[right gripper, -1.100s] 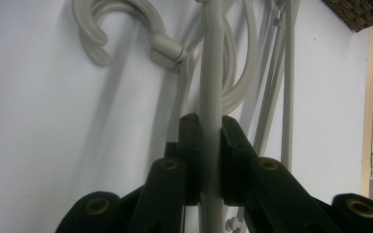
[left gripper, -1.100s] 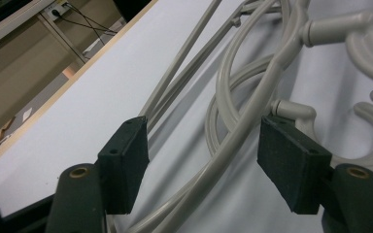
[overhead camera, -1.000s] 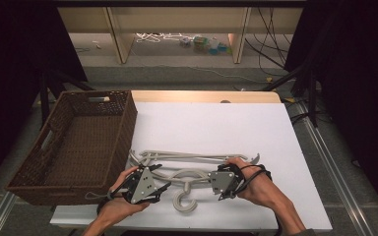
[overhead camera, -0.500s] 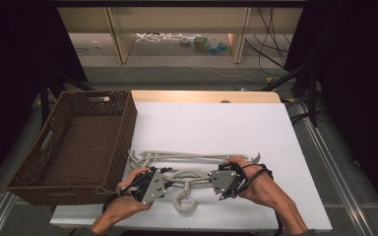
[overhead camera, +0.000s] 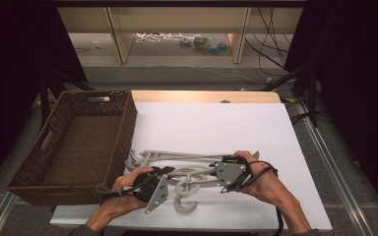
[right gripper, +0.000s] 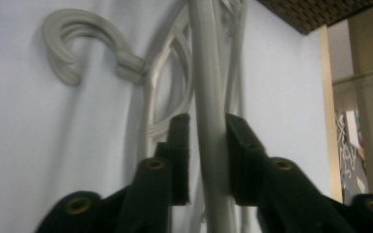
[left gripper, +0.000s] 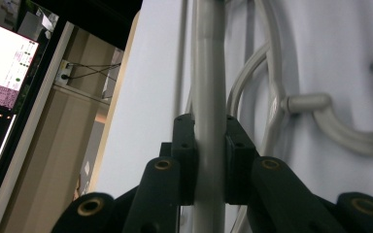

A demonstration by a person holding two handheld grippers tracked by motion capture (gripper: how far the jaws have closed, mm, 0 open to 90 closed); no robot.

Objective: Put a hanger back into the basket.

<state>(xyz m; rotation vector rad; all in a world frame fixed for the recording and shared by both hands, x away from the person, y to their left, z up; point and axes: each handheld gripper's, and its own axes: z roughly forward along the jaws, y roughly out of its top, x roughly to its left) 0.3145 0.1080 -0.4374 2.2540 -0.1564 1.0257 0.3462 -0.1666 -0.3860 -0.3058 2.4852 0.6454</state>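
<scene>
Both grippers, left (left gripper: pixel 209 160) and right (right gripper: pixel 206 155), pinch one hanger (overhead camera: pixel 187 169) beside the basket (overhead camera: pixel 74 142); uneven lifting could snag neighbouring hangers.

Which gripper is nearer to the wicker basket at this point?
Left. The left gripper sits just off the wicker basket at its near right corner, clamped on a grey hanger. The right gripper grips the hangers farther right, beyond the hooks.

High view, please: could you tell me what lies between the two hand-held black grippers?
Between the left gripper and the right gripper lies the pale grey plastic hanger's curled hook and neck, on the white tabletop.
</scene>
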